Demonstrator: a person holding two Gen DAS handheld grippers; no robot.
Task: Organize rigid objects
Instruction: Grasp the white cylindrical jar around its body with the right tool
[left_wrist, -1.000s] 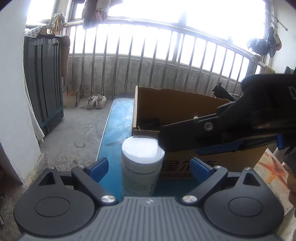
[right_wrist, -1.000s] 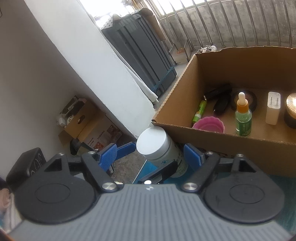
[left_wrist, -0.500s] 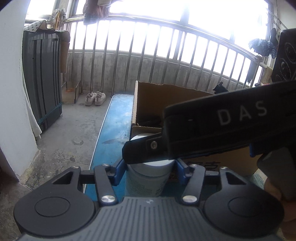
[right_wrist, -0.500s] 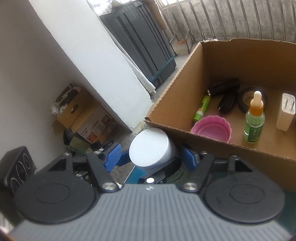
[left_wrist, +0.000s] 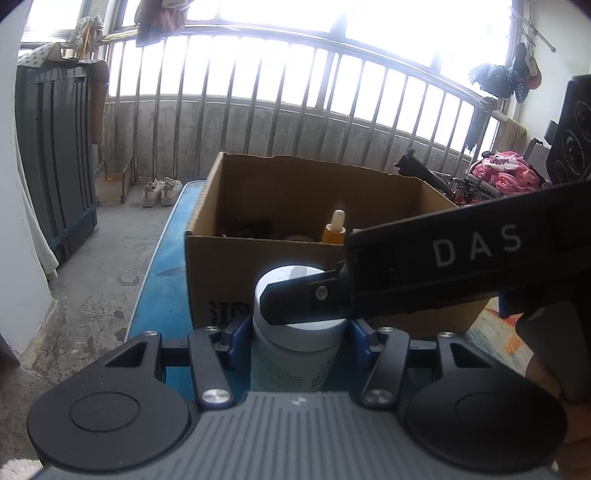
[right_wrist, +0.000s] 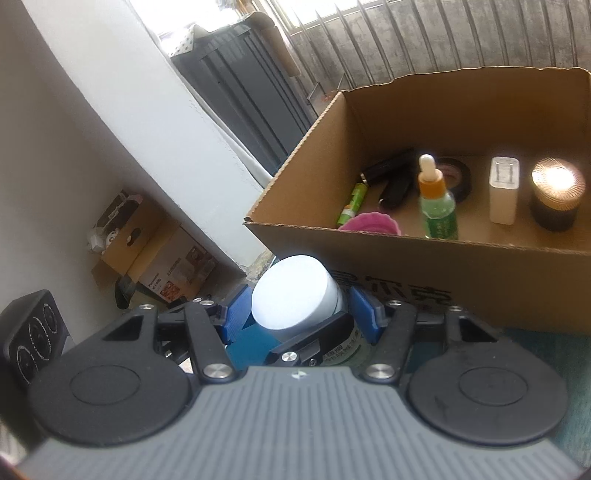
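The blue table top (left_wrist: 162, 254) carries an open cardboard box (left_wrist: 258, 258), and both views look over its near wall. Inside the box, seen from the right wrist camera, stand a dropper bottle (right_wrist: 437, 206) with green liquid and an orange collar, a white block-shaped charger (right_wrist: 503, 195), and a dark jar with a shiny ribbed lid (right_wrist: 556, 199); a roll of black tape (right_wrist: 458, 177) lies behind the dropper bottle, a pink scalloped cup (right_wrist: 373, 223) sits against the near wall, and a green tube (right_wrist: 352, 205) lies beside two dark oblong items too dim to name. Outside the box, just in front of its near wall, stands the white-lidded plastic jar (left_wrist: 295, 332) on the table. The left gripper (left_wrist: 295, 332) has its blue pads pressed against the jar's body below the lid, pinching it. The right gripper (right_wrist: 301, 314) reaches in from the right across the lid; its jaws are closing with the lid between them, and the blue pads sit at the lid's flanks, though contact cannot be told for sure.
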